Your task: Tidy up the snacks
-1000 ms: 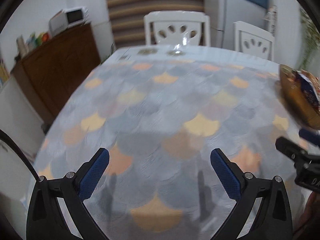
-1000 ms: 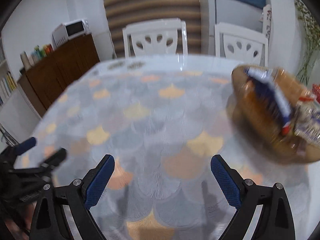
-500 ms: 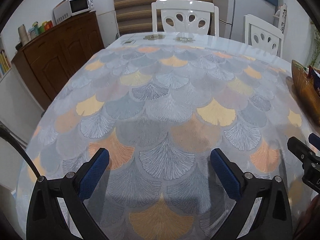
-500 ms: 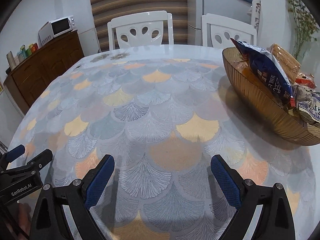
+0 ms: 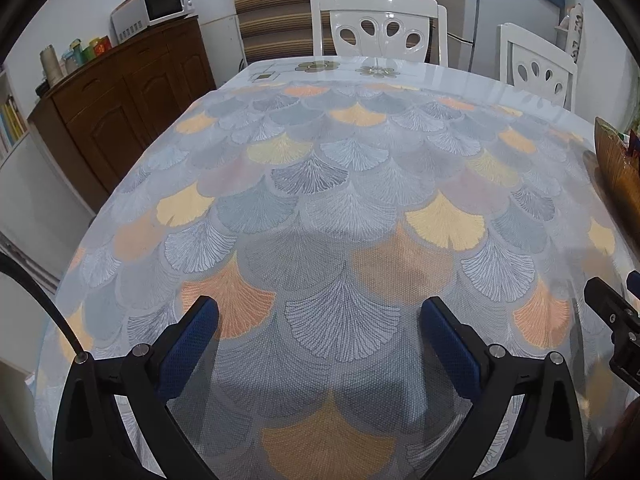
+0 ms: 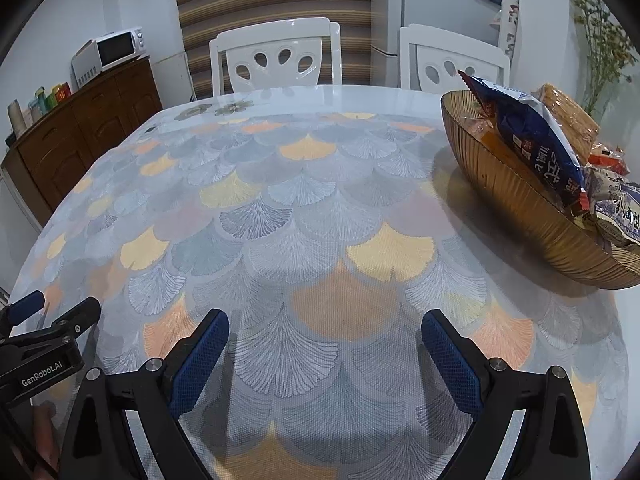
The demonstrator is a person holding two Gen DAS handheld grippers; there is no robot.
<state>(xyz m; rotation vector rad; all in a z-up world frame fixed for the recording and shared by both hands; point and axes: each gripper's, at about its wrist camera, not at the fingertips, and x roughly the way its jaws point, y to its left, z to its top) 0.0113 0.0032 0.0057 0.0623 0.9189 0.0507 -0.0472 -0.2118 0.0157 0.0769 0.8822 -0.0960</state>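
Right side of the right wrist view: the brown bowl sits on the table, full of snacks.
Snacks: a big blue bag leans on top, a tan cracker pack is behind it, and a white and blue pack lies at the lower right of the bowl. Small red packs peek out behind; I cannot tell what they are.
Blue bag: its long way runs from upper left to lower right, along the bowl.
Right gripper: at the bottom of its view, fingers spread wide, holding nothing, above bare cloth.
Left gripper: at the bottom of its view, also spread wide and holding nothing.
Bowl from the left view: only a sliver of the brown bowl shows at the far right edge.
Which way: the bowl lies up and to the right of both grippers, well apart from them.
Who is nearer: the right gripper, I think, so it looks like the one to go for a snack.
Where snacks should go: I cannot tell; the rest of the cloth shows no other snacks.
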